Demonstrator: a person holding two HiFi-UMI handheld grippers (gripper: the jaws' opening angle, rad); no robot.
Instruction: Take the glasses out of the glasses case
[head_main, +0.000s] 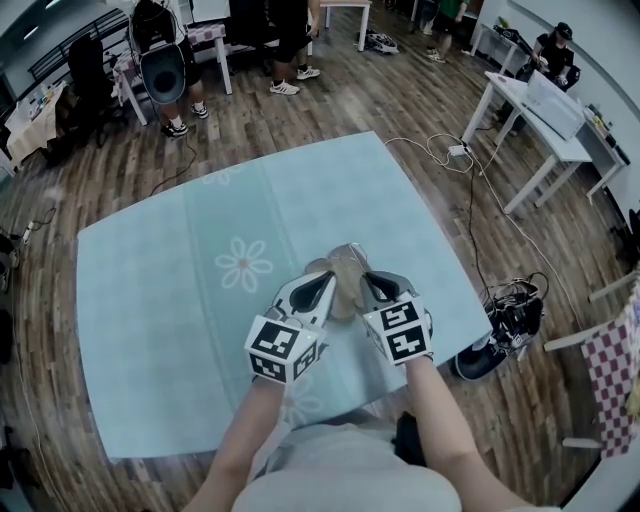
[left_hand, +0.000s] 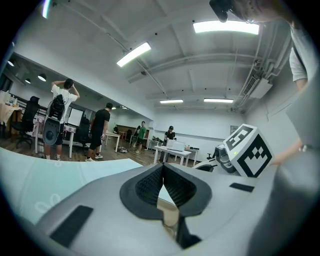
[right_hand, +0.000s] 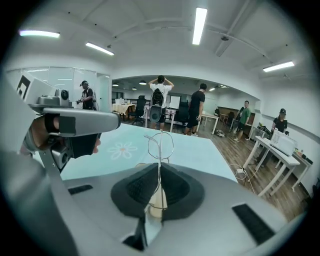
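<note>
Over the light-blue tablecloth (head_main: 170, 320) both grippers are held close together. A tan glasses case (head_main: 346, 268) hangs between them. My left gripper (head_main: 324, 288) is shut on the glasses case, which shows as a beige strip (left_hand: 168, 210) low between its pads. My right gripper (head_main: 368, 288) is shut on thin wire-framed glasses (right_hand: 160, 146), which stand upright out of its jaws. A beige part (right_hand: 159, 201) sits below the pads. In the right gripper view the left gripper (right_hand: 70, 122) shows at the left. The right gripper's marker cube (left_hand: 248, 150) shows in the left gripper view.
The cloth has a white flower print (head_main: 244, 264). Wooden floor surrounds the table. White desks (head_main: 540, 120) and cables (head_main: 470, 170) lie to the right, and shoes with cables (head_main: 505, 330) lie near the table's right corner. People stand at the back near a speaker (head_main: 162, 70).
</note>
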